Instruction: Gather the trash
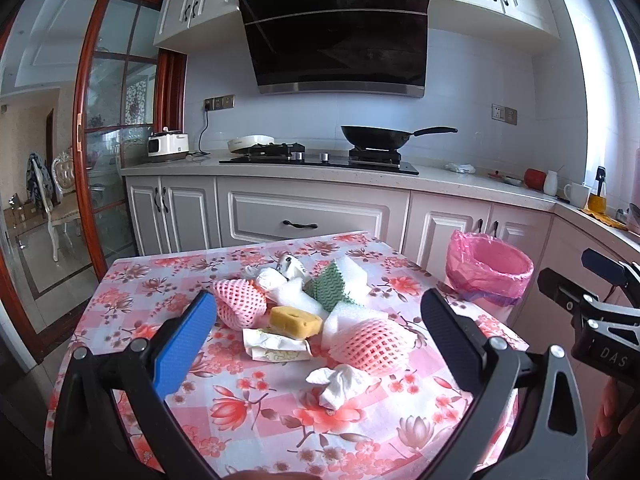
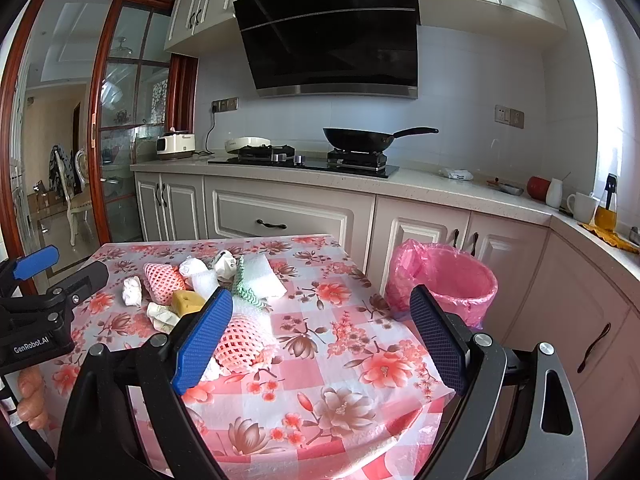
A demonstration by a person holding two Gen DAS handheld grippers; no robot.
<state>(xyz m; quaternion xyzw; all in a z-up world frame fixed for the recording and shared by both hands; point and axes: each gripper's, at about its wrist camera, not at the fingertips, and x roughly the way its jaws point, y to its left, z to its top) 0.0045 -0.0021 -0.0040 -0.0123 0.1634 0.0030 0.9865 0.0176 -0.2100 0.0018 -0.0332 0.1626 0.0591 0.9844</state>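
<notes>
Two grippers hover over the near edge of a small counter (image 1: pixel 132 280) draped in a pink floral cloth. The left gripper (image 1: pixel 316 328) has its jaws spread wide with nothing between the pads. The right gripper (image 2: pixel 320 332) is likewise released and empty, over the counter's right part.

The trash lies heaped in the middle of the counter. I count two pink foam fruit nets: one (image 1: pixel 238 304) at the left of the heap, the other (image 1: pixel 374 346) nearer, toward the right. One yellow sponge (image 1: pixel 295 322) sits between them, resting on a crumpled cream wrapper (image 1: pixel 276 350). One crumpled white tissue (image 1: pixel 340 384) lies alone, nearest to the grippers, just in front of the second net. Behind the sponge there are sheets of white foam wrap (image 1: pixel 298 298); how many I cannot tell, since they overlap. One green zigzag cloth (image 1: pixel 330 286) leans against a white foam block (image 1: pixel 354 274). At the far side of the heap are more white wads (image 1: pixel 270 278), perhaps two or three, hard to separate.

One bin (image 1: pixel 490 276), lined with a pink bag, stands on the floor just beside the counter's right edge, in front of the kitchen cabinets.

Behind, on the kitchen worktop, there is one black wok (image 1: pixel 380 136) on the stove, one white cooker (image 1: pixel 168 146) at the left, and one white mug (image 1: pixel 576 194) at the right.
</notes>
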